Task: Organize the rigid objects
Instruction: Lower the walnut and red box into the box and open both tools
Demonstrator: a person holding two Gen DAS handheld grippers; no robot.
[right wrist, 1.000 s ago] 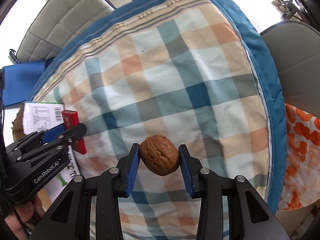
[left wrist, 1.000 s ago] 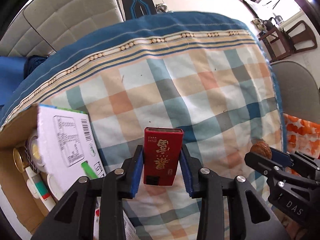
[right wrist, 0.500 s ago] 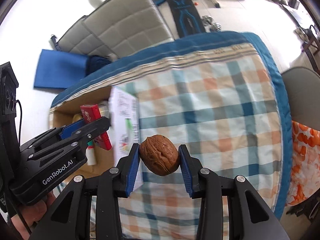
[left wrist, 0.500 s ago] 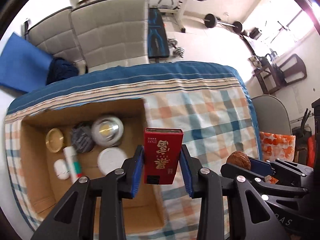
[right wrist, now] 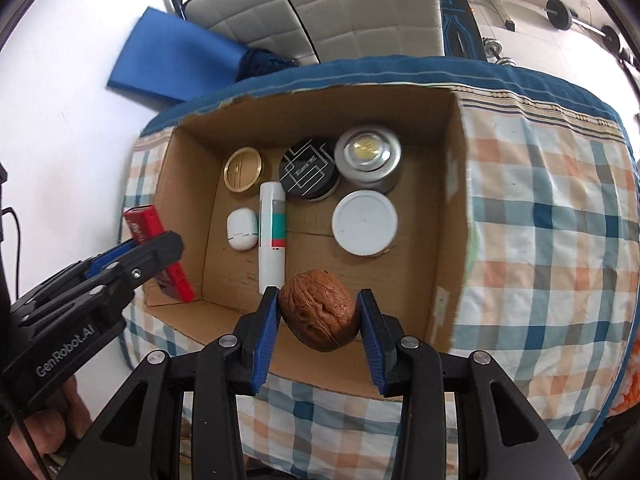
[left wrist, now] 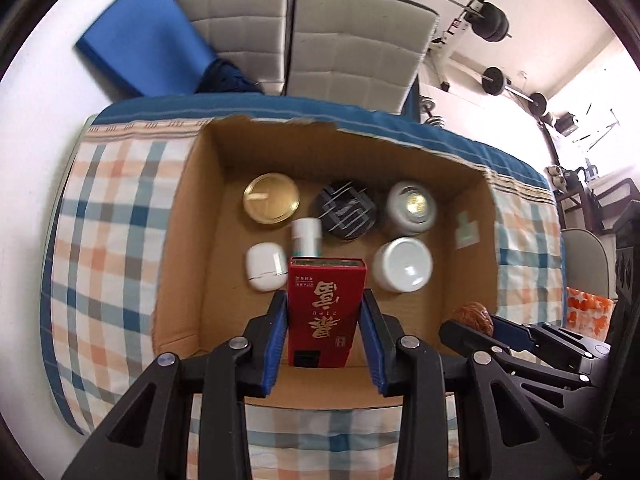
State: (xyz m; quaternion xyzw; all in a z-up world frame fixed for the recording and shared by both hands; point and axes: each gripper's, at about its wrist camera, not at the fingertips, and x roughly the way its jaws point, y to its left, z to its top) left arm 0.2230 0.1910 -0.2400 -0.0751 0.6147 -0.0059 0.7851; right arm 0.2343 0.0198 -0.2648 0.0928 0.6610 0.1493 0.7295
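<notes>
Cardboard box [right wrist: 460,208] on checked cloth, its near wall partly hidden by tongs, holding gold lid [right wrist: 243,169], black tin [right wrist: 308,169], white tube [right wrist: 272,236] and jars; above it, pointing steeply down, left gripper [left wrist: 325,334] clamped on red packet [left wrist: 324,312], right gripper [right wrist: 318,318] clamped on walnut [right wrist: 318,314].
</notes>
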